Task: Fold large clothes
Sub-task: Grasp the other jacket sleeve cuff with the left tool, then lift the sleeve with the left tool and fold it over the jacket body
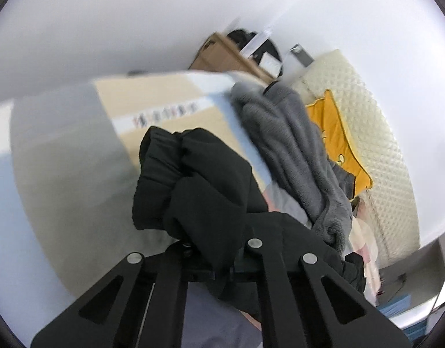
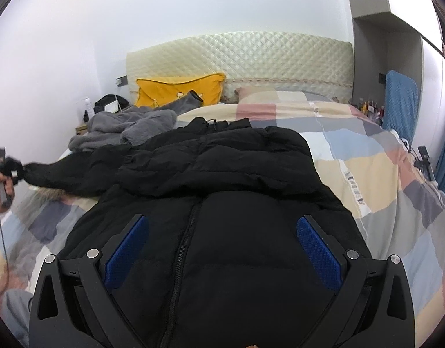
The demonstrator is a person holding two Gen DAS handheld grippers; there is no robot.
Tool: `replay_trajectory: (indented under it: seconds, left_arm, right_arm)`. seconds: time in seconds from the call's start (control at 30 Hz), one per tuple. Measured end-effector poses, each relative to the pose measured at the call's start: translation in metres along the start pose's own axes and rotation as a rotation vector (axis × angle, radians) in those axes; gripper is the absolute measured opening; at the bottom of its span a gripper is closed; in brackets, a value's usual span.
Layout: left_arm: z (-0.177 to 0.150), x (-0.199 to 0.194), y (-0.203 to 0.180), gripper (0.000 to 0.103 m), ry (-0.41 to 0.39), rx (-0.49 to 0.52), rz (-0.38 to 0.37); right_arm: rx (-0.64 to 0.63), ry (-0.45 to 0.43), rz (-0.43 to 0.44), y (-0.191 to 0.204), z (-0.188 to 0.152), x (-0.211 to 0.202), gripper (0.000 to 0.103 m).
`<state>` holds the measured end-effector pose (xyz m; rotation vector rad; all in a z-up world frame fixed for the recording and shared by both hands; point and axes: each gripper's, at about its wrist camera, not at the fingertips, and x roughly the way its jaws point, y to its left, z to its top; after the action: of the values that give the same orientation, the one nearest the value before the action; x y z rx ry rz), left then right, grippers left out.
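A black puffer jacket lies zipper-up on the patchwork quilt, one sleeve stretched sideways. The left gripper is clamped tight on that sleeve's cuff. The right gripper hovers over the jacket, jaws wide, holding nothing. A grey fleece garment and yellow pillow lie beyond.

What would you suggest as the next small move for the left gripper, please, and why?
Probably carry the sleeve across onto the black jacket's body. The left gripper is shut on the sleeve's cuff, the sleeve stretches out sideways, and the right gripper hangs open over the zipped front, holding nothing.
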<state>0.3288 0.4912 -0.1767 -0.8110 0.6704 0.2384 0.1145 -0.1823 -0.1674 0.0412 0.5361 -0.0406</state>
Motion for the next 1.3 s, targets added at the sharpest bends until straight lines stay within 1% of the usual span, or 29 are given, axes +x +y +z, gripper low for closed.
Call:
replay_trajectory:
  seconds: [0.1,0.2,0.33,0.43,0.53,0.6,0.63,0.73,0.8,0.9,0.97,1.03,1.1,1.2,1.3]
  left_arm:
    - [0.004,-0.027,-0.027,0.005,-0.044,0.047,-0.02]
    - [0.008,-0.054,-0.06,0.005,-0.076,0.099,-0.03]
    - [0.006,-0.081,-0.106,0.005,-0.109,0.177,-0.019]
    - [0.001,-0.103,-0.15,0.005,-0.133,0.245,-0.004]
    - [-0.006,-0.123,-0.192,0.005,-0.149,0.301,-0.013]
    - [-0.016,-0.139,-0.226,0.005,-0.165,0.359,-0.01]
    - [-0.021,-0.144,-0.237,0.005,-0.173,0.379,-0.01]
    - [-0.044,-0.161,-0.283,0.005,-0.203,0.475,-0.015]
    - [-0.064,-0.169,-0.314,0.005,-0.213,0.534,-0.022]
    - [-0.09,-0.174,-0.345,0.005,-0.206,0.576,-0.059]
    - [-0.109,-0.174,-0.369,0.005,-0.19,0.601,-0.097]
    - [-0.128,-0.172,-0.392,0.005,-0.181,0.639,-0.114]
    - [-0.149,-0.167,-0.416,0.005,-0.173,0.689,-0.125]
    - [-0.18,-0.154,-0.446,0.005,-0.149,0.762,-0.136]
    - [-0.217,-0.136,-0.473,0.005,-0.122,0.824,-0.156]
  right_arm:
    - [-0.001,-0.016,0.003,-0.004,0.001,-0.005,0.103]
    - [-0.009,-0.03,0.027,-0.006,0.004,-0.011,0.103]
    - [-0.033,-0.044,0.058,-0.009,0.01,-0.015,0.103]
    - [-0.025,-0.05,0.077,-0.017,0.013,-0.019,0.103]
    - [-0.013,-0.056,0.089,-0.027,0.017,-0.022,0.103]
    - [-0.017,-0.066,0.096,-0.031,0.021,-0.024,0.103]
    - [-0.021,-0.072,0.097,-0.034,0.024,-0.025,0.103]
    - [-0.029,-0.074,0.111,-0.043,0.029,-0.028,0.103]
    - [-0.025,-0.048,0.123,-0.05,0.032,-0.027,0.103]
    - [-0.019,-0.066,0.142,-0.065,0.036,-0.034,0.103]
    - [-0.053,-0.088,0.116,-0.072,0.039,-0.038,0.103]
    - [-0.082,-0.11,0.075,-0.08,0.042,-0.04,0.103]
    - [-0.07,-0.12,0.049,-0.091,0.044,-0.037,0.103]
    - [-0.006,-0.118,0.067,-0.108,0.044,-0.034,0.103]
    - [0.002,-0.144,0.063,-0.117,0.044,-0.039,0.103]
